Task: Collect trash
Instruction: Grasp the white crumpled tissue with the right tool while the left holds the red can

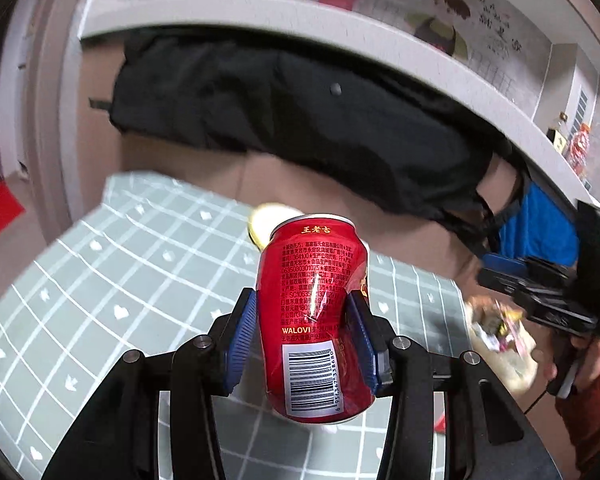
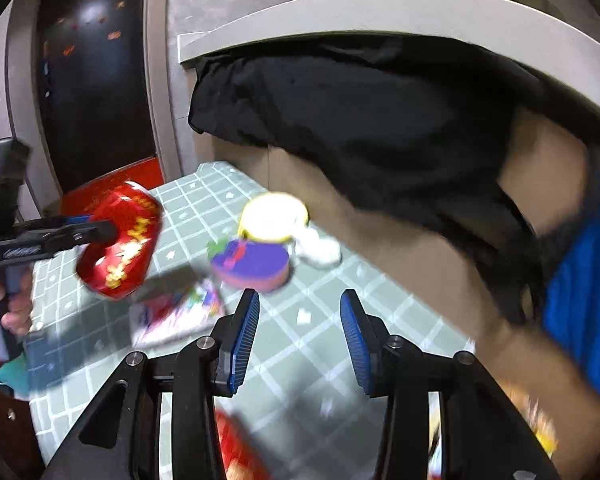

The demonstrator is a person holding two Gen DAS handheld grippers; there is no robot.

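My left gripper [image 1: 302, 300] is shut on a red drink can [image 1: 316, 316], held dented above the green checked tablecloth [image 1: 100, 280]. The can also shows in the right wrist view [image 2: 118, 240], lifted at the left. My right gripper [image 2: 299, 302] is open and empty above the tablecloth [image 2: 320, 340]. Ahead of it sit a yellow-rimmed cup [image 2: 274, 216], a purple and pink container [image 2: 254, 266], a crumpled white tissue [image 2: 318, 248] and a colourful wrapper [image 2: 180, 312]. A red packet [image 2: 236, 444] lies blurred under the right gripper.
A black bag [image 1: 300, 120] hangs from a white shelf [image 1: 340, 28] over a cardboard box behind the table. The right gripper [image 1: 548, 292] shows at the right of the left wrist view, with a clear bag of wrappers [image 1: 500, 340] beneath it.
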